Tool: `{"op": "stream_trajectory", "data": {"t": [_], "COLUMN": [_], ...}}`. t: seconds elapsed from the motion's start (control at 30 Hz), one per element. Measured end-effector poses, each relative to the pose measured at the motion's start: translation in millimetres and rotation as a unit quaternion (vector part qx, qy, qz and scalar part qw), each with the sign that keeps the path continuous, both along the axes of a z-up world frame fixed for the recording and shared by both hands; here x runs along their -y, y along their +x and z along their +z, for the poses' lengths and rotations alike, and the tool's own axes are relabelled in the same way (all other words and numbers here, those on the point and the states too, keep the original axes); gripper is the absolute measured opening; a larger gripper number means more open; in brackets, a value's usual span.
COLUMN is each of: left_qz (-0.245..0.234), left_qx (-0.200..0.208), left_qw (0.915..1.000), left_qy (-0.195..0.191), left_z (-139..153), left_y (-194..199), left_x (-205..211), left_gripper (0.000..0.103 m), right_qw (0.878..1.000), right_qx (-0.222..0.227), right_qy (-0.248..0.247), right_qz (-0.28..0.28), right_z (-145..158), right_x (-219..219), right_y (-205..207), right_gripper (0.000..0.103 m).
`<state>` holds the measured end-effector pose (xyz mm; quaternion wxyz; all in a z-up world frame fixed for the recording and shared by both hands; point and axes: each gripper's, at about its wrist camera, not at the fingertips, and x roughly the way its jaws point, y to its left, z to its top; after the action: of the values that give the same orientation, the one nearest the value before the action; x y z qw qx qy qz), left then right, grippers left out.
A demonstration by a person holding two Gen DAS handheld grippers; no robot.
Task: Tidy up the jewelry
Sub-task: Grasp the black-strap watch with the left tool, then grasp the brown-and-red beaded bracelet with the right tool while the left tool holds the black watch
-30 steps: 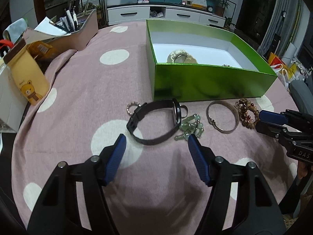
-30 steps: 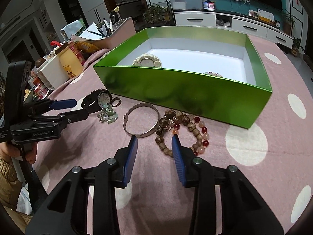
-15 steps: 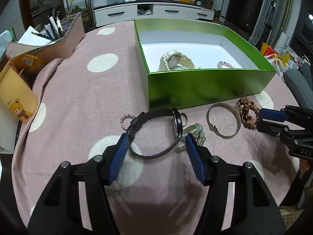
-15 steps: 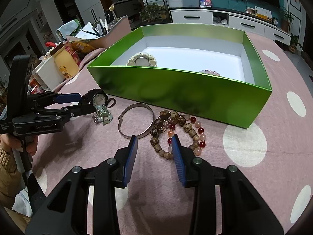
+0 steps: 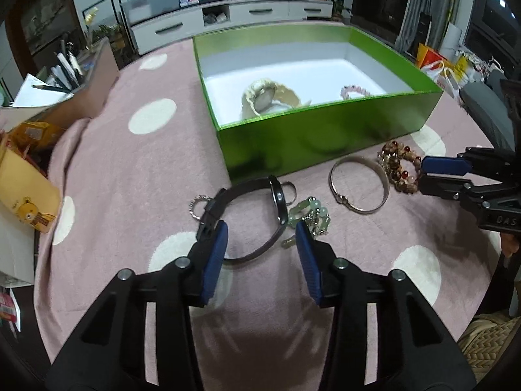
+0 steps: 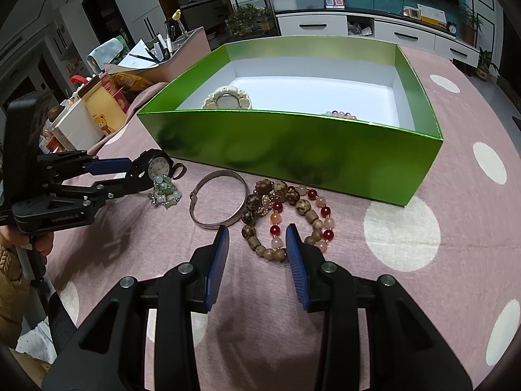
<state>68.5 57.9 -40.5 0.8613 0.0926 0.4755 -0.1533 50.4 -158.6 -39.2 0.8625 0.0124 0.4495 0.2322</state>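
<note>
Left gripper: jaws apart, straddling the near band of the black watch. Right gripper: jaws narrowly apart, at the knobbly bead bracelets. Between them lie jade beads and a smooth metal bangle. Beyond, the glossy green box holds 2 pieces.
</note>
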Motion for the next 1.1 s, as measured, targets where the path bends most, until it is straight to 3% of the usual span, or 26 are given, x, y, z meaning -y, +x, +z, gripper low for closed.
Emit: {"op": "stream_trajectory", "data": {"t": [0.17, 0.47, 0.73, 1.1], "left_qz": [-0.005, -0.004, 0.068, 0.107], "left_qx": [-0.029, -0.027, -0.001, 0.023], "left_qw": [0.9995, 0.9996, 0.9947, 0.9855], "left_qy": [0.01, -0.009, -0.077, -0.13], "left_z": [-11, -11, 5, 25], "left_y": [9, 6, -3, -25], "left_x": [-1, 4, -15, -26], "left_gripper": [0.026, 0.004, 0.002, 0.002], "right_qw": [1.0, 1.0, 1.0, 1.0], "right_qx": [0.001, 0.0, 0.003, 0.002], "right_qy": [0.002, 0.005, 0.007, 0.007], "right_qz": [-0.003, -0.007, -0.015, -0.006], "right_z": [1, -1, 1, 0], "right_x": [4, 6, 13, 13], "right_y": [-1, -2, -4, -11], "right_gripper": [0.038, 0.038, 0.038, 0.038]}}
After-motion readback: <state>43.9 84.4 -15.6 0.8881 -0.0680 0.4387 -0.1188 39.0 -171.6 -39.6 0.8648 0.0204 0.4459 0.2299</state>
